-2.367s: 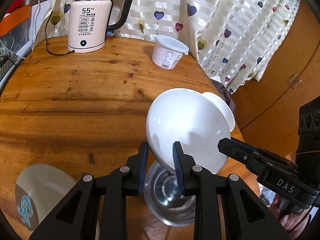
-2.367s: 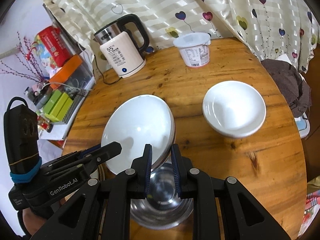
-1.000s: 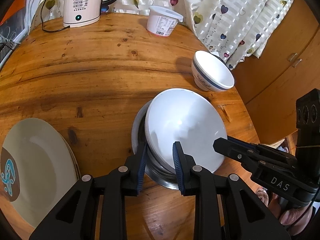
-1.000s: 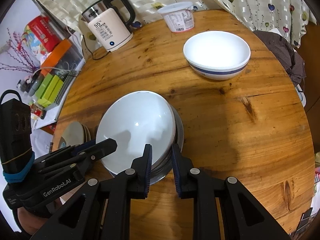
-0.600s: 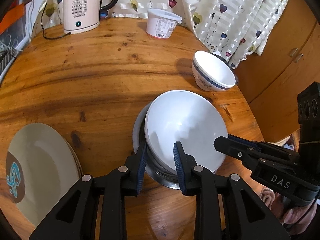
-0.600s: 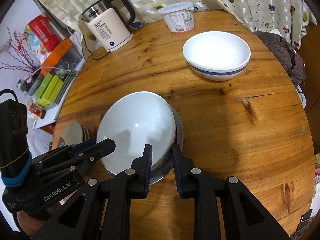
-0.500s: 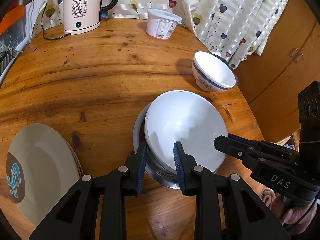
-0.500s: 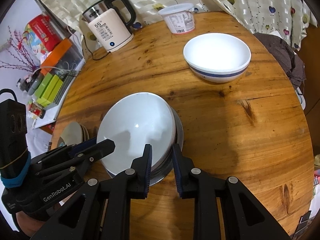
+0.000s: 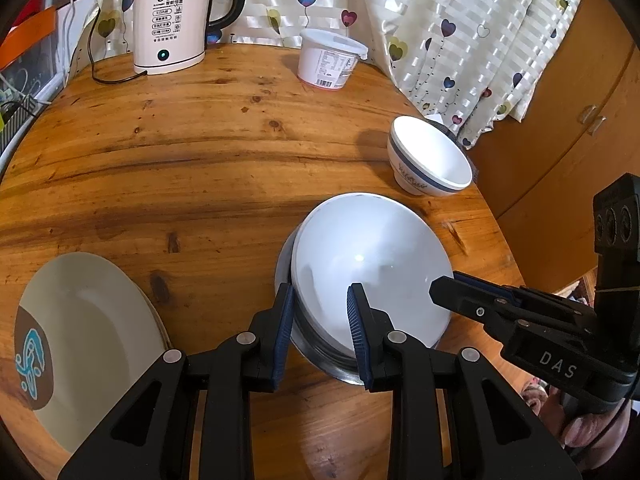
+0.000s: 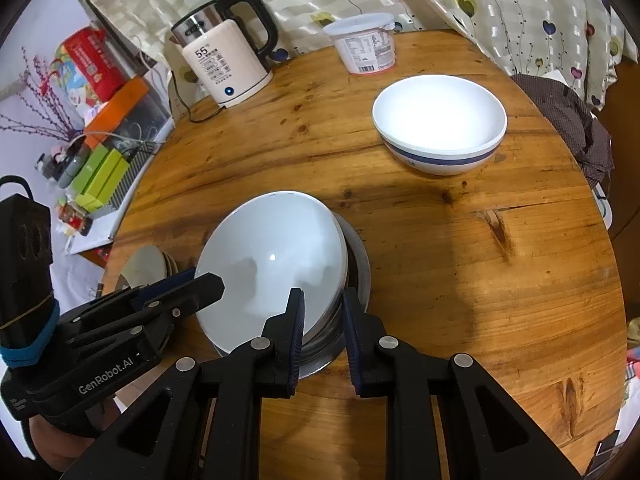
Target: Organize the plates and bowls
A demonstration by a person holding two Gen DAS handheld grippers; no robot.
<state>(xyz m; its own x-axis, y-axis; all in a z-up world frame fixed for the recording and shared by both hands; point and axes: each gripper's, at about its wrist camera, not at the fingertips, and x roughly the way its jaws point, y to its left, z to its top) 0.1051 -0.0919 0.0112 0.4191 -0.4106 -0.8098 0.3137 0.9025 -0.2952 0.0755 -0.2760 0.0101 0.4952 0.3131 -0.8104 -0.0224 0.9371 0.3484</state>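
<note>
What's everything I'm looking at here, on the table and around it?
White bowl: one, white, nested in the steel bowl, near table edge.
Steel bowl: one, silver, under the white bowl.
Blue-banded bowl: one, white with blue band, far right of table.
Plates: a stack, cream with a brown and blue patch, left edge.
Kettle: one, pale pink and black, back of table.
Lidded tub: one, white, beside the curtain.
Table: one, round, wooden.
Curtain: cream with hearts, behind.
Left gripper: black, straddling the white bowl's rim.
Right gripper: black, astride the opposite rim.
</note>
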